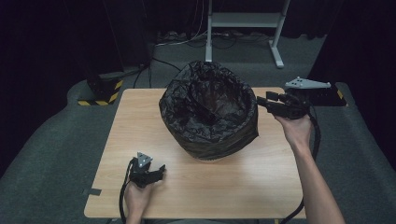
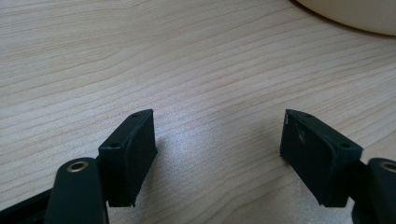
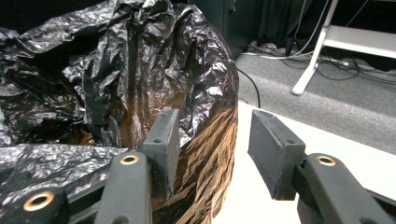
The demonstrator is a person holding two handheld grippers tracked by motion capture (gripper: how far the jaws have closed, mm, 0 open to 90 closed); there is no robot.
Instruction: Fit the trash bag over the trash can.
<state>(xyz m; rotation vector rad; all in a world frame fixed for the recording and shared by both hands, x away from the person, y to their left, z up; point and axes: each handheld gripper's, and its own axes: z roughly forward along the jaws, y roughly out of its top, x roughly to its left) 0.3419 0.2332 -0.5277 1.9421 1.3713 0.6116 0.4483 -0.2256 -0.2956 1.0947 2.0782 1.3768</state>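
Overhead, a round bin lined with a crinkled black bag (image 1: 208,109) stands on the far middle of the wooden table (image 1: 261,186). The left gripper (image 1: 154,175) rests low at the near left of the table, well apart from the bin. The right gripper (image 1: 261,101) is held at the bin's right rim, its tips at the bag's edge. Along the left gripper (image 2: 217,140), both jaws stand wide apart over bare wood (image 2: 140,56) with nothing between them. Along the right gripper (image 3: 212,149), the jaws are spread wide and straddle the bag-covered rim (image 3: 205,112), one jaw inside and one outside; the outer jaw stands clear of the wall, and contact at the inner jaw cannot be judged.
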